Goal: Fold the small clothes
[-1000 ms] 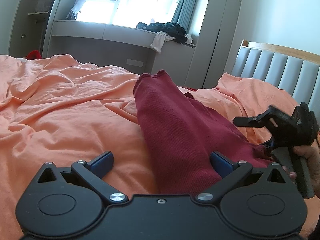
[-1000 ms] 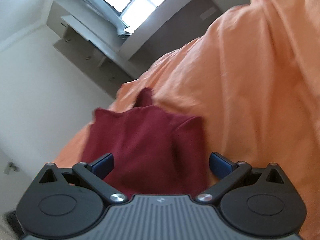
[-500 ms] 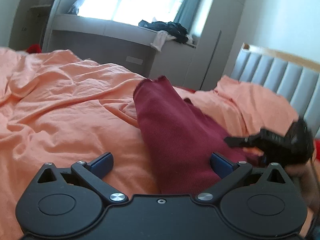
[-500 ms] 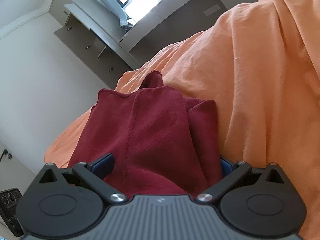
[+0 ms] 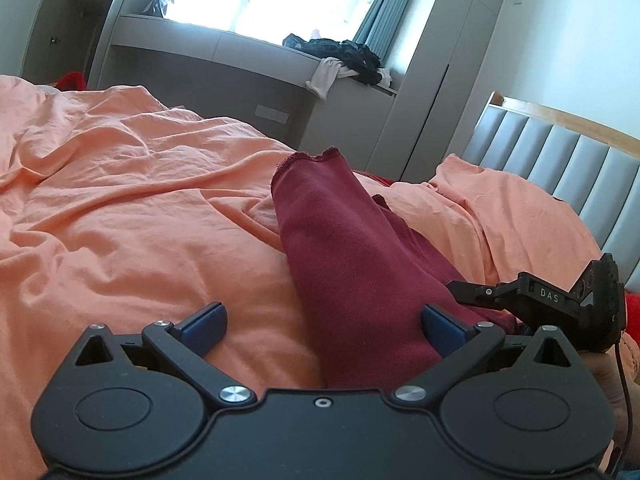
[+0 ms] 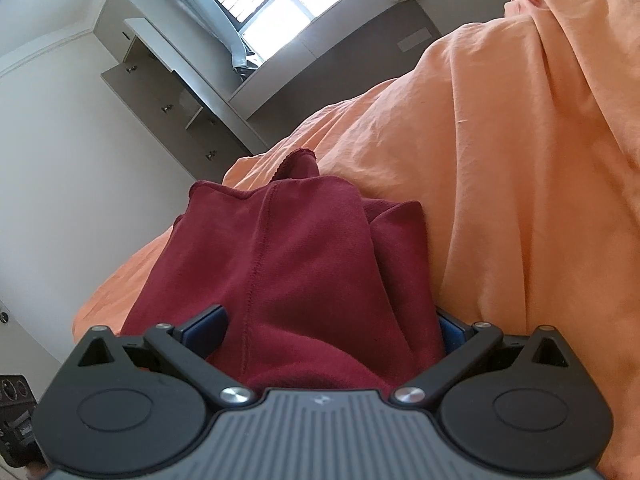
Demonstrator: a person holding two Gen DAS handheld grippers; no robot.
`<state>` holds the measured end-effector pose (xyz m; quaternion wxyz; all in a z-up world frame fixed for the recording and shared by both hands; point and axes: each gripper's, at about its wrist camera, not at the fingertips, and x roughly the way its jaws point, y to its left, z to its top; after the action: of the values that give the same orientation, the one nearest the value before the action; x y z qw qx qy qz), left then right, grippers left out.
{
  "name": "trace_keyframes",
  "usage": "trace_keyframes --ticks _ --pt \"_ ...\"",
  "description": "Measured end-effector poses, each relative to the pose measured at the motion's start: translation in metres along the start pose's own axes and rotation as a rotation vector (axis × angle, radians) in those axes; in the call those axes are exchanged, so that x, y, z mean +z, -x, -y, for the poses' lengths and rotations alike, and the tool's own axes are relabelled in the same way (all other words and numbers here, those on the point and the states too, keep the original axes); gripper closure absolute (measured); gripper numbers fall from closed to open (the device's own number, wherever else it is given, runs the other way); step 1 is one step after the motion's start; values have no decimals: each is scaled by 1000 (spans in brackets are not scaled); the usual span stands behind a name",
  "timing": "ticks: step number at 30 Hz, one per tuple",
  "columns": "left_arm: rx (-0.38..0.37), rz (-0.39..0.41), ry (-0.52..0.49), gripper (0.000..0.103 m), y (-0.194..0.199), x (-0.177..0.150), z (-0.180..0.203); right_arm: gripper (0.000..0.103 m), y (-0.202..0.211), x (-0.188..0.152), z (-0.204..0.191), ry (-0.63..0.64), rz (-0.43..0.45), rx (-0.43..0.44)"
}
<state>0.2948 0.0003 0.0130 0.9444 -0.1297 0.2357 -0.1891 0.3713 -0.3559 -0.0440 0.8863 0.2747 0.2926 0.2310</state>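
Note:
A dark red knit garment (image 5: 352, 264) lies stretched out on the orange bed sheet (image 5: 120, 208). My left gripper (image 5: 324, 324) is open, its blue pads wide apart, with the near end of the garment lying between them toward the right pad. In the right wrist view the same garment (image 6: 288, 272) fills the space between the pads of my right gripper (image 6: 328, 330), which is open with the cloth bunched between its fingers. The right gripper also shows at the right edge of the left wrist view (image 5: 540, 300), low by the garment's edge.
A padded grey headboard (image 5: 560, 160) stands at the right. A grey window bench (image 5: 240, 68) runs behind the bed with dark and white clothes (image 5: 340, 60) piled on it. A tall grey wardrobe (image 5: 440, 60) stands beside it. A red item (image 5: 72, 80) lies at the far left.
The right gripper has dropped lower and pushed onto the garment, so the cloth now fills its open fingers. The left gripper has barely moved.

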Motion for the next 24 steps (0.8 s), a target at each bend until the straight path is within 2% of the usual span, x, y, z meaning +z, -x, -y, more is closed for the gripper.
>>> trace_keyframes --ticks 4,8,11,14,19,22,24 --pt "-12 0 10 0 2 1 -2 0 -2 1 0 5 -2 2" --pt "-72 13 129 0 4 11 -20 0 -3 0 1 8 6 7" --pt "-77 -30 168 0 -9 25 -28 0 -4 -1 2 9 6 7" --pt "-87 -94 137 0 -26 41 -28 0 -4 -1 3 12 7 8" --pt "-134 -138 188 1 -34 48 -35 0 -3 -2 2 2 20 0" --pt "-149 -174 246 7 -37 54 -40 0 -2 -3 -1 -3 28 -16" --pt "-161 -203 260 19 -39 57 -37 0 -1 -3 -2 -8 30 -22"
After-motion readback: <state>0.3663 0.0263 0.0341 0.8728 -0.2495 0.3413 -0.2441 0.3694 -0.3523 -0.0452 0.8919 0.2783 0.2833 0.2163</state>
